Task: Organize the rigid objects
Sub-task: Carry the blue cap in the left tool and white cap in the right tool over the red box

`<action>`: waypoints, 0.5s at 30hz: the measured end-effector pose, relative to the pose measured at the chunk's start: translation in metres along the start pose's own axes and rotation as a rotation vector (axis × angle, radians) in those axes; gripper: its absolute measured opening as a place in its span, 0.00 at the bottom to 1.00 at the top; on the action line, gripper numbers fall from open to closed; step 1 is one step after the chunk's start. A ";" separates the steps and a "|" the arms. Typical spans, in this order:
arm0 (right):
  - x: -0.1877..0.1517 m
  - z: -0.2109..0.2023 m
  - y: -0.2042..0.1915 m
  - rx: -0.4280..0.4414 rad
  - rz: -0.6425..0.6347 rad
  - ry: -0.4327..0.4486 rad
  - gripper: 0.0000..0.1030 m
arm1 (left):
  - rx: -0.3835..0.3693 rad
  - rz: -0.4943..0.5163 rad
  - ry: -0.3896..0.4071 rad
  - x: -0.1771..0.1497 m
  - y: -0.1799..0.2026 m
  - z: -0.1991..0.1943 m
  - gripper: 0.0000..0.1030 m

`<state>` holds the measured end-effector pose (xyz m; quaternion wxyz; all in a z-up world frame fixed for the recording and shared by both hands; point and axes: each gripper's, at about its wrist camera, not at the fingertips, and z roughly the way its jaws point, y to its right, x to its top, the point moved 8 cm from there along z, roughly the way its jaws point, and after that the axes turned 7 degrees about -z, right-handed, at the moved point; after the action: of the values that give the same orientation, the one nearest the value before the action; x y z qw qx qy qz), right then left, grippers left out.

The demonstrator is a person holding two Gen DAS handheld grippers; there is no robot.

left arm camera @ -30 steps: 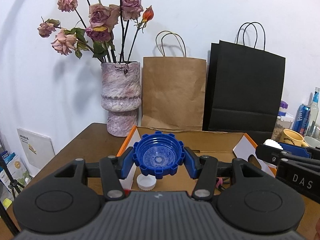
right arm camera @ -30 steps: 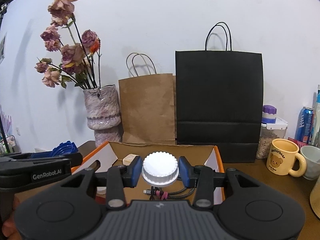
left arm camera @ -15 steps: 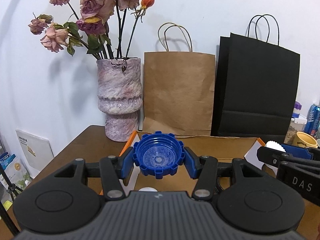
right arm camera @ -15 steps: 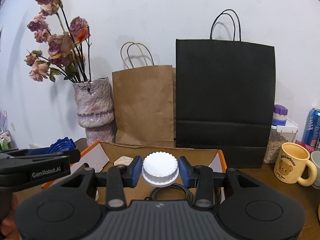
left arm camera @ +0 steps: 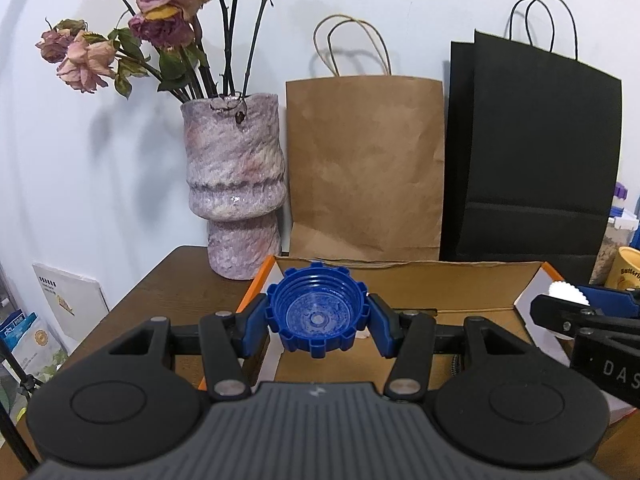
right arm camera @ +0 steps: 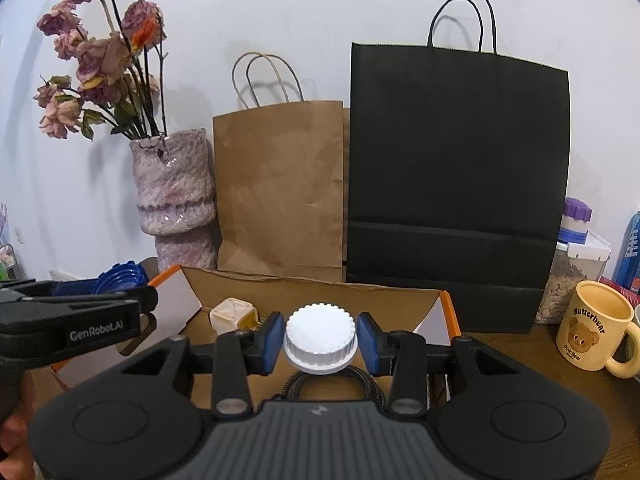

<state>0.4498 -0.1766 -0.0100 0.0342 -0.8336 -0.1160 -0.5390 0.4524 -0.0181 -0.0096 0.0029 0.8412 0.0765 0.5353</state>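
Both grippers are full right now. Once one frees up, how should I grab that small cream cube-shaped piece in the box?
Take the cream cube across two opposite flat sides, coming down from above. It sits low in the cardboard box, whose far wall blocks a level approach; its top face is open.

A plain white wall (left arm camera: 80, 184) stands behind a dark wooden table (left arm camera: 160, 292). At the wall sit a mottled pink vase (left arm camera: 234, 184) of wilted roses (left arm camera: 160, 12), a brown paper bag (left arm camera: 364, 164) and a black paper bag (right arm camera: 456, 184). A yellow mug (right arm camera: 592, 328) stands at the right.
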 end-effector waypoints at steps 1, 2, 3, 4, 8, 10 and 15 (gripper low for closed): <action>-0.001 0.002 0.000 -0.001 -0.002 -0.004 0.38 | 0.002 0.002 -0.002 -0.001 0.000 0.002 0.52; -0.002 0.003 0.000 -0.003 -0.005 -0.009 0.38 | 0.004 0.005 -0.005 -0.001 0.000 0.004 0.52; -0.003 0.005 -0.001 -0.004 -0.008 -0.014 0.38 | 0.005 0.007 -0.009 -0.002 0.000 0.006 0.52; -0.005 0.006 -0.001 -0.006 -0.011 -0.018 0.38 | 0.006 0.009 -0.013 -0.003 0.000 0.008 0.52; -0.009 0.011 -0.002 -0.012 -0.023 -0.036 0.38 | 0.011 0.015 -0.028 -0.006 -0.001 0.015 0.52; -0.011 0.013 -0.001 -0.014 -0.026 -0.044 0.38 | 0.013 0.017 -0.038 -0.008 -0.001 0.018 0.52; -0.015 0.017 -0.001 -0.016 -0.029 -0.061 0.38 | 0.015 0.029 -0.053 -0.012 0.000 0.024 0.52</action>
<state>0.4584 -0.1746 -0.0304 0.0161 -0.8481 -0.1245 -0.5148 0.4689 -0.0181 -0.0307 -0.0090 0.8561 0.0683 0.5121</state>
